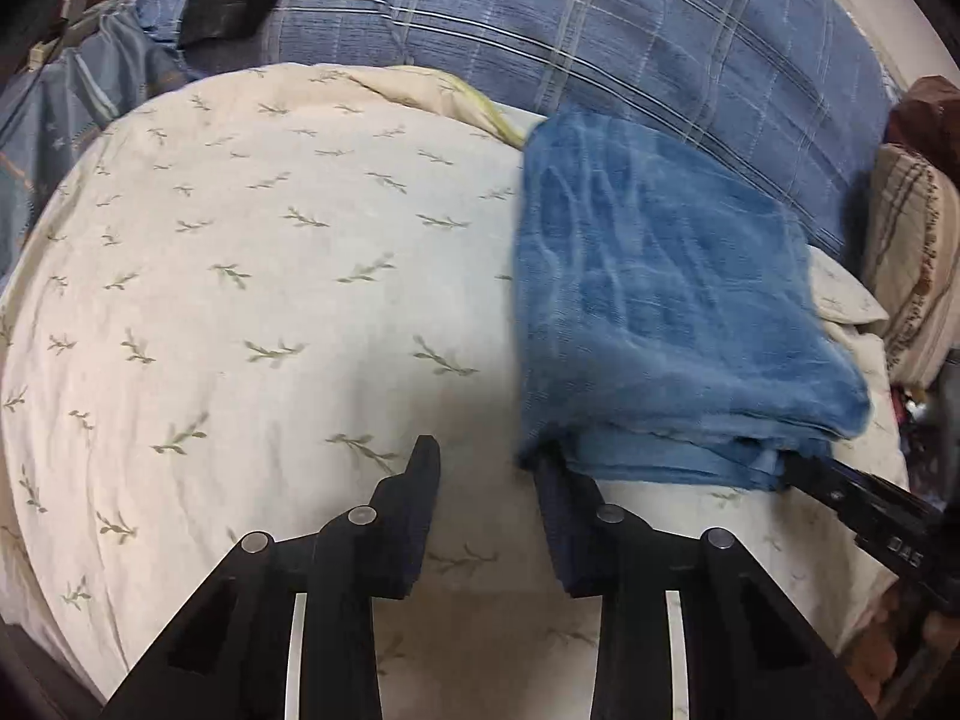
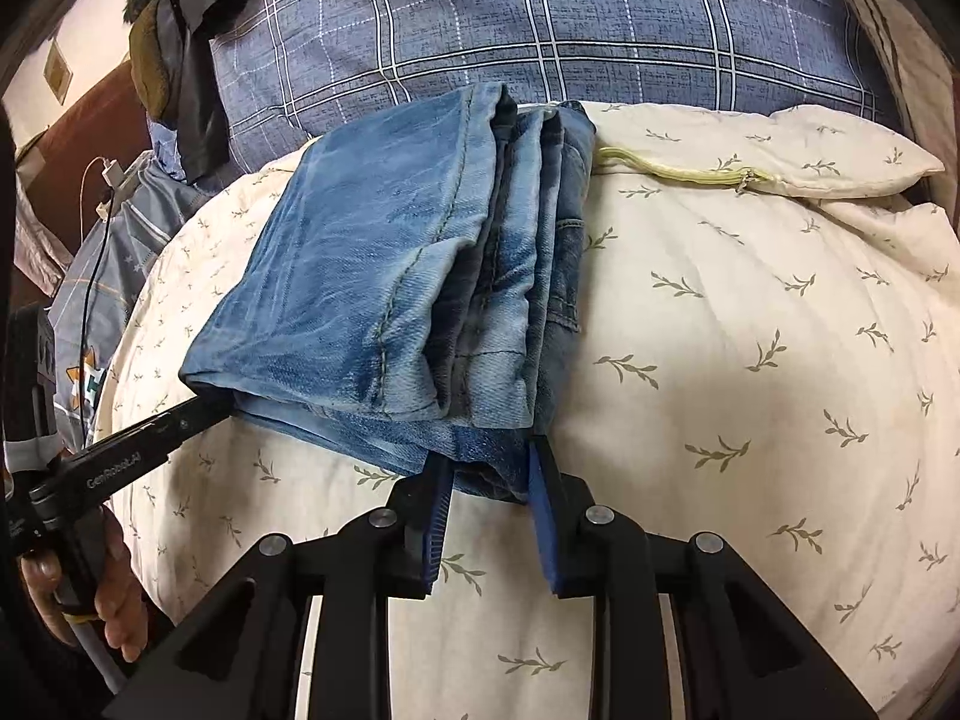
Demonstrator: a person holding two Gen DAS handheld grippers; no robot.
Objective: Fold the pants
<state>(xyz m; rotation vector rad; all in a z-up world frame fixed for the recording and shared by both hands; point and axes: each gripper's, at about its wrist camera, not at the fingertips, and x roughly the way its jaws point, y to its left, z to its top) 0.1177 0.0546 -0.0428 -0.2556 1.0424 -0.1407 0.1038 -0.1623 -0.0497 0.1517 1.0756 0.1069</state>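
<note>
On the cream leaf-print duvet [image 2: 750, 360], the blue denim pants [image 2: 384, 276] lie folded compact, probably nearly done: right gripper [image 2: 489, 474] clamps their near edge, left gripper [image 1: 489, 468] released beside them.

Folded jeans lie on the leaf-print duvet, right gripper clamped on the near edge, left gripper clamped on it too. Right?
Not quite. The left gripper is open, no denim between its fingers, per the left wrist view. The rest holds: folded jeans on the duvet, right gripper clamped.

Leaf-print cream duvet [image 2: 750, 312], blue plaid bedding [image 2: 540, 18] behind.
</note>
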